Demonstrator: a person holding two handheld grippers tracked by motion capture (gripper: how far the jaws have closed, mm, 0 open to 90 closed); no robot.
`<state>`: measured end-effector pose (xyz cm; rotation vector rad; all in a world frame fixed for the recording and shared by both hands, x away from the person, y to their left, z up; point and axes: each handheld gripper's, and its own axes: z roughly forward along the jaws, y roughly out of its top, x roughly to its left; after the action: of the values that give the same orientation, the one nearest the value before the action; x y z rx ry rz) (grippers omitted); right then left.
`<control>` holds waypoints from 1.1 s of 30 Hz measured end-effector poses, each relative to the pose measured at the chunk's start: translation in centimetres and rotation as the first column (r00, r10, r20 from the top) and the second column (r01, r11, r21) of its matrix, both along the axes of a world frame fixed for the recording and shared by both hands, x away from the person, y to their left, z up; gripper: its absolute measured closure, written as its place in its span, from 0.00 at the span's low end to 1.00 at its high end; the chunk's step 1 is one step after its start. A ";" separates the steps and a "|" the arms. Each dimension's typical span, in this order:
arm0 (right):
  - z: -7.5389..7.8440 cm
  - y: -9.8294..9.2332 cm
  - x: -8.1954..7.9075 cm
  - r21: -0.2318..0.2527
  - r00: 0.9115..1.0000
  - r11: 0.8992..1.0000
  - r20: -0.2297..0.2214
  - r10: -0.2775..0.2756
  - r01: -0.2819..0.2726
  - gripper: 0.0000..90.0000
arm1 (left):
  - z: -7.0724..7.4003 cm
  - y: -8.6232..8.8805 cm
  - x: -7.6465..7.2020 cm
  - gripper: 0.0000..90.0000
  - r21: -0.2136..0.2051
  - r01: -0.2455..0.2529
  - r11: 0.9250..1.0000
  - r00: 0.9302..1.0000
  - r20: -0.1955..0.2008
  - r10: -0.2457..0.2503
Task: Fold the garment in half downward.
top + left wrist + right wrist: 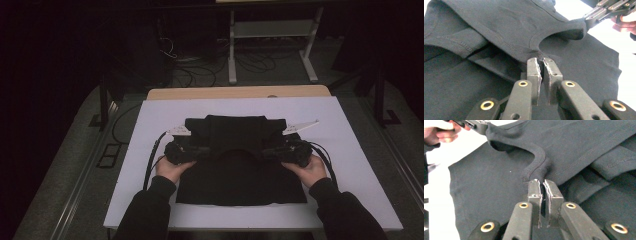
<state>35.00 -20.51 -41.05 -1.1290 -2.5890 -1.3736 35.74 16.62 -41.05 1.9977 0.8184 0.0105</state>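
Note:
A black T-shirt (240, 175) lies flat on the white sheet (150, 120), its upper part folded over and held up at the neckline. My left gripper (206, 150) is shut on the collar's ribbed edge, seen close in the left gripper view (541, 65) against the shirt (499, 25). My right gripper (267, 150) is shut on the other side of the collar (534, 162), its jaws pinching the fabric (543, 187). Each gripper view shows the other gripper farther off, the right gripper (590, 21) and the left gripper (482, 128), both holding the same neckline. A folded sleeve (614, 162) lies beside the collar.
The white sheet covers a wooden table (240, 92), with bare margins left, right and behind the shirt. Beyond the table stand a white metal frame (270, 30) and loose cables (200, 70) on the dark floor. The person's forearms in black sleeves (150, 210) come in from the near edge.

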 end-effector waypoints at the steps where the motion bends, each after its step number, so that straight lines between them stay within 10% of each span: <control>1: 0.0 0.0 0.0 0.006 1.000 1.000 -0.001 -0.001 0.001 0.92 | 0.0 0.0 -0.1 0.92 0.004 0.006 1.000 1.000 0.001 -0.006; 33: 0.4 -0.2 -2.9 0.013 0.999 1.000 -0.025 0.028 -0.027 0.92 | 0.0 0.7 -3.3 0.92 -0.001 0.037 0.999 0.999 -0.001 -0.037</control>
<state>32.15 -20.76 -40.63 -1.0974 -2.5647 -1.3599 32.40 17.29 -41.06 2.0114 0.7814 -0.0124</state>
